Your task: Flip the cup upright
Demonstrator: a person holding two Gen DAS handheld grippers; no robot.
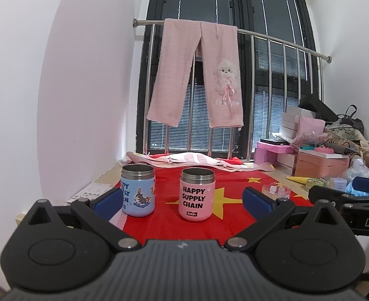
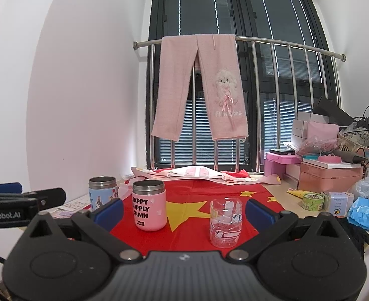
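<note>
A clear glass cup (image 2: 225,222) with cartoon stickers stands on the red cloth (image 2: 197,195), apparently mouth down; it also shows in the left wrist view (image 1: 276,191). A pink cup (image 1: 196,198) marked HAPPY SUPPLY CHAIN and a blue cup (image 1: 138,190) stand upright with open mouths. My left gripper (image 1: 182,200) is open and empty, facing the pink cup. My right gripper (image 2: 184,212) is open and empty, with the glass cup just inside its right finger (image 2: 261,213).
Pink boxes (image 2: 330,173), bags and small packets (image 2: 365,210) crowd the right side of the table. A metal railing (image 2: 234,42) with hanging pink trousers (image 2: 199,85) stands behind. Folded pink cloth (image 2: 192,171) lies at the back. A white wall is on the left.
</note>
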